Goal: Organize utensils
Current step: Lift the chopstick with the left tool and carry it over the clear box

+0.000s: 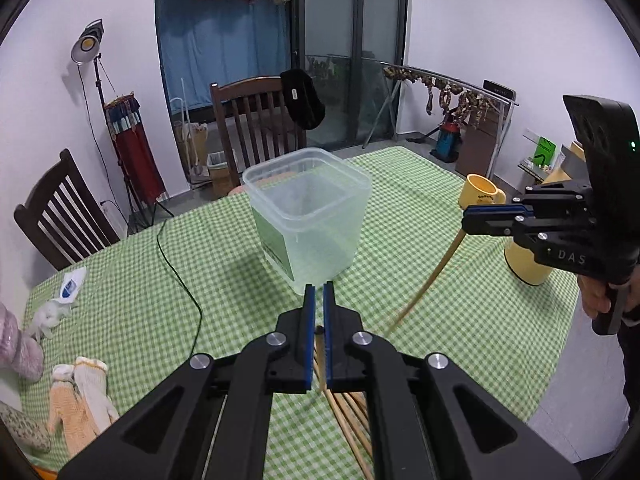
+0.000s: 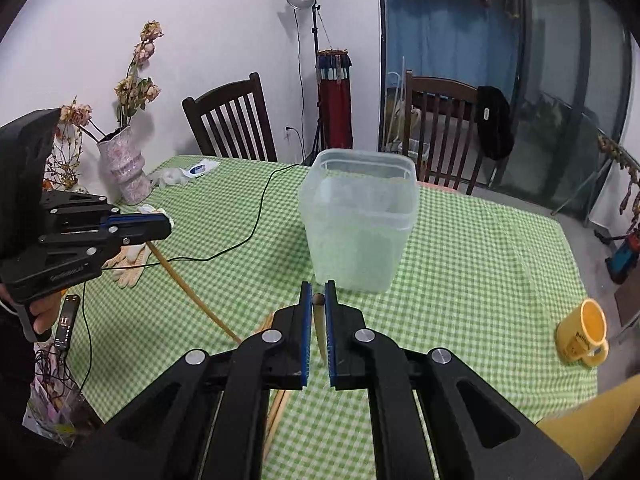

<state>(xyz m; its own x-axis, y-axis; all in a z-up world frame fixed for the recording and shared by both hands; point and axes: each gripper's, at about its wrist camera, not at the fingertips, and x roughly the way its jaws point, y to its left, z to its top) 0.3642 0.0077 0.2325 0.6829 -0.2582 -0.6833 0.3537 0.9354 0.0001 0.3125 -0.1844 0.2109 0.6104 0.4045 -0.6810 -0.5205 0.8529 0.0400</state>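
A clear plastic container (image 1: 308,216) stands upright and empty on the green checked tablecloth; it also shows in the right wrist view (image 2: 360,220). My left gripper (image 1: 319,294) is shut on a bamboo chopstick (image 1: 320,354). My right gripper (image 2: 319,294) is shut on another bamboo chopstick (image 2: 319,320). In the left wrist view the right gripper (image 1: 470,220) holds its chopstick (image 1: 432,276) slanting down to the table. In the right wrist view the left gripper (image 2: 164,226) holds its chopstick (image 2: 188,292) the same way. Several more chopsticks (image 1: 352,424) lie on the cloth below my fingers.
A yellow mug (image 2: 584,334) stands at the right; a yellow container (image 1: 524,260) stands by it. A black cable (image 2: 256,216) runs across the cloth. Knit gloves (image 1: 80,396), a pink vase (image 2: 124,168) and a phone (image 2: 66,320) are at the left. Wooden chairs (image 1: 256,120) stand behind.
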